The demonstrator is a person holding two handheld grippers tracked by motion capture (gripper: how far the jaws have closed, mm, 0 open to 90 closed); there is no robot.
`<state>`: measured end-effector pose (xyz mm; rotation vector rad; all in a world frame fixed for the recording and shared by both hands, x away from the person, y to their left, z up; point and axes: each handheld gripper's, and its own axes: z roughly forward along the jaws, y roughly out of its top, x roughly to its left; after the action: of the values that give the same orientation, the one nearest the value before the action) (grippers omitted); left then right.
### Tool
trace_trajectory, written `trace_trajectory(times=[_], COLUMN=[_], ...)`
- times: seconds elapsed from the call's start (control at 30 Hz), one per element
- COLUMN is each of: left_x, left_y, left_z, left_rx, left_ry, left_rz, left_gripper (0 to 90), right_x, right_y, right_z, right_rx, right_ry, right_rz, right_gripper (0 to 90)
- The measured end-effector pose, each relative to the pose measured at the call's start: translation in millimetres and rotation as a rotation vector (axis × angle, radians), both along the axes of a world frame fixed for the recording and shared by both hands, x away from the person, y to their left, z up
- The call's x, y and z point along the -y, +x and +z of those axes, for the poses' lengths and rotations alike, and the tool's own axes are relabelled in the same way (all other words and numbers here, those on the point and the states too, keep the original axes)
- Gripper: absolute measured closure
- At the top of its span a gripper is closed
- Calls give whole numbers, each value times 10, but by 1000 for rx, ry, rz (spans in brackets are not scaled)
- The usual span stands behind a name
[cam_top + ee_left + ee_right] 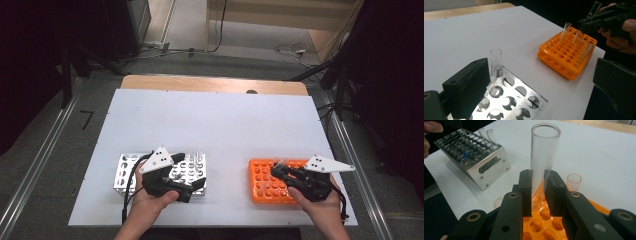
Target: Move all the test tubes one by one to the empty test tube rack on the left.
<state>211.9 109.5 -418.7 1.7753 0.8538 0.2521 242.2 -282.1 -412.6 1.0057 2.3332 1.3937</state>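
Where the items lie across the white table (215, 120), listed from left to right:

Item 1. Metal rack (161, 174), bare sheet metal with round holes, near the front edge on the left. Stiff and likely fairly light. Two clear tubes (487, 135) stand upright at its far corner. No brand, label or writing can be read on it; a small blue mark inside one hole in the right gripper view is too small to make out.

Item 2. Left gripper (187, 187), held over the metal rack. Jaws stand wide apart, released, holding nothing; one standing glass tube (496, 62) sits just beside the left jaw.

Item 3. Orange rack (267, 182), plastic, many round holes, near the front edge on the right. Two tubes stand in it apart from the held one, as the left gripper view shows. No lettering readable.

Item 4. Test tube (544, 157), clear glass or clear plastic, open mouth upward, round bottom poised at a hole of the orange rack. Judged light, rigid, smooth and slippery, and fragile if squeezed hard or tipped sideways. Best taken on the straight wall at mid-length or lower, with gentle pressure, and kept upright. No graduation or print visible.

Item 5. Right gripper (537, 192), over the orange rack. Jaws clenched on the test tube low on its wall. The white plate on top carries dots but no text.
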Motion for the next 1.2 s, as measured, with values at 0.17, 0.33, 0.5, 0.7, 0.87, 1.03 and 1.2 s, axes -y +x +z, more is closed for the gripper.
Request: trace_trajectory(times=[0.17,0.33,0.5,0.7,0.87,1.03,1.2], left_x=[39,64,89,142,186,273,379], left_y=[8,7,-9,-34,-64,-106,-132], left_z=[1,10,16,39,65,86,83], left_rx=[3,5,10,15,17,28,25], left_ry=[8,7,1,-9,-30,-27,-17], left_rz=[-9,-14,-33,-52,-84,-106,-116], left_gripper=[4,5,37,39,66,155,278], right_x=[-80,-178,-299,-447,-573,-682,-779], right_y=[56,75,1,-105,-193,-253,-289], right_z=[120,208,205,130,39,-28,-91], right_rx=[25,30,34,11,-7,-23,-33], right_ry=[-7,23,38,41,21,3,-15], right_rz=[6,12,49,104,148,180,208], right_gripper=[739,739,738,738,738,738,738])
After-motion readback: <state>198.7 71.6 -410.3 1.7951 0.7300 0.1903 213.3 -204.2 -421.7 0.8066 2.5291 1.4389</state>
